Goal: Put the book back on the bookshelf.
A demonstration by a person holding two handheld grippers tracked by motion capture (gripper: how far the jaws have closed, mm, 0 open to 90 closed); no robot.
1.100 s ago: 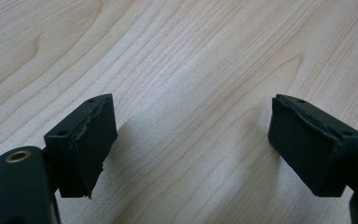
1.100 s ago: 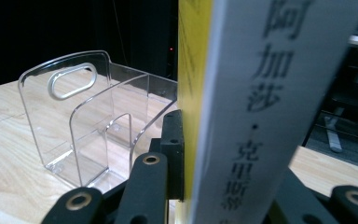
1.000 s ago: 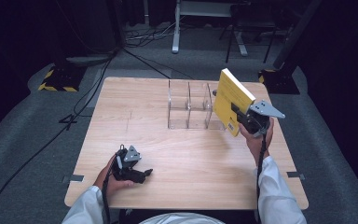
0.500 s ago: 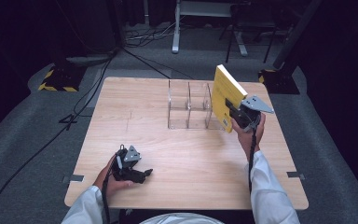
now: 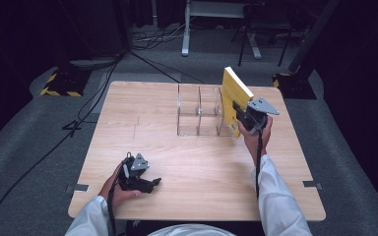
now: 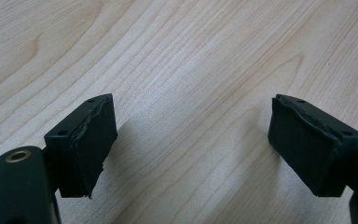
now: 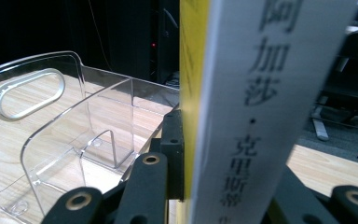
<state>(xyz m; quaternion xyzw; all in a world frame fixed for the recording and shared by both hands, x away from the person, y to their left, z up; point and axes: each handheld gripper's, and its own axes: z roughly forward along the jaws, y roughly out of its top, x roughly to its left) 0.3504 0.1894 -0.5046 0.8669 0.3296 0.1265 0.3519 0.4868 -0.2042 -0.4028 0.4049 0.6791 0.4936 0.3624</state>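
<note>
High view: the right gripper was clamped on a yellow book, which stood upright and lifted off the wooden table. The book was positioned at the right end of a clear plastic organizer, just beside its rightmost compartment; whether the book touched the organizer wall could not be determined. The person's right hand supported the gripper from below, with a white sleeve reaching toward the near table edge.

Right gripper view: the book's white spine, printed with dark characters, ran vertically between the jaws, and the yellow cover edge pressed against the left jaw pad. The organizer's transparent dividers and an oval handle cut-out lay to the left of the book.

Left gripper rested on the near left part of the table, well apart from the organizer, held by the left hand. Left gripper view: both jaws stood spread wide over bare wood grain, with nothing between the pads.
</note>
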